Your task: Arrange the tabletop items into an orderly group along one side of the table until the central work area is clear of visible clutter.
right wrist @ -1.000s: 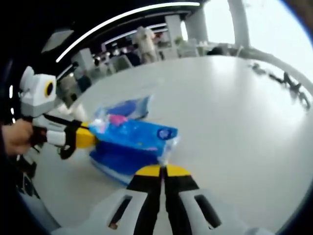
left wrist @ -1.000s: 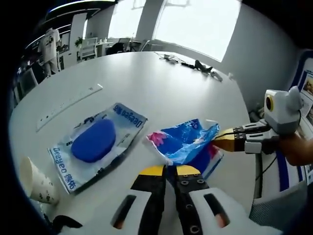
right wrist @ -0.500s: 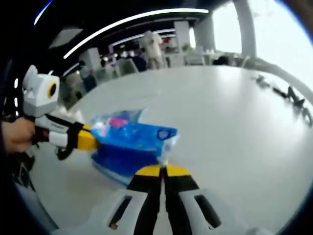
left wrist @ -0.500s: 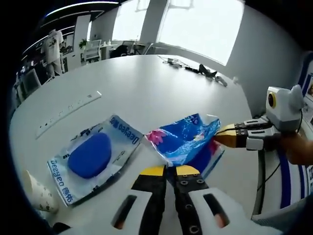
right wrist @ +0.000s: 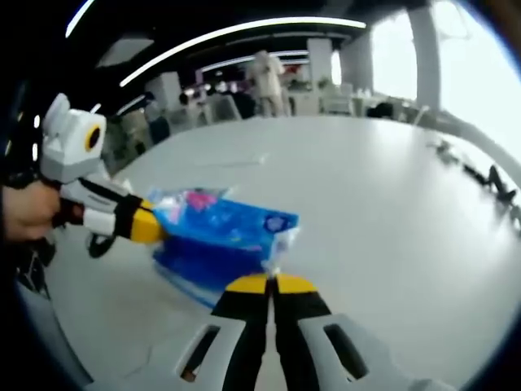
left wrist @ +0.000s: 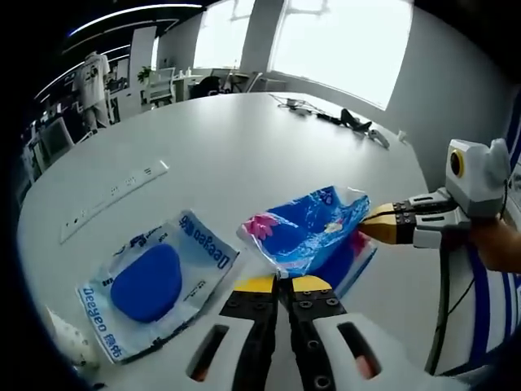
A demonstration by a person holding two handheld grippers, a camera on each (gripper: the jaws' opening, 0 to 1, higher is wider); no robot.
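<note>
While the big white table (left wrist: 269,138) spreads out wide, a few things lie on its near part. Going from left to right in the left gripper view, a long white strip (left wrist: 114,199) lies flat on the table, far to the left. Next comes a clear packet with a blue oval pad (left wrist: 155,281) inside and blue letters on it, lying flat. Just beside it is a shiny blue plastic bag (left wrist: 313,236) with pink marks. The left gripper (left wrist: 277,283) has its two yellow-tipped jaws pressed together on the near edge of the bag. At the right, the right gripper (left wrist: 374,228), held by a hand (left wrist: 496,244), has its jaws pinched on the bag's other end. Some dark cables (left wrist: 350,122) lie far back on the table. In the right gripper view, the left gripper (right wrist: 146,228) comes in from the left, closed on the blue plastic bag (right wrist: 224,236), and the right gripper (right wrist: 270,283) pinches its near corner. The bag is stretched between the two, with its underside near the table; I cannot tell if it touches.
</note>
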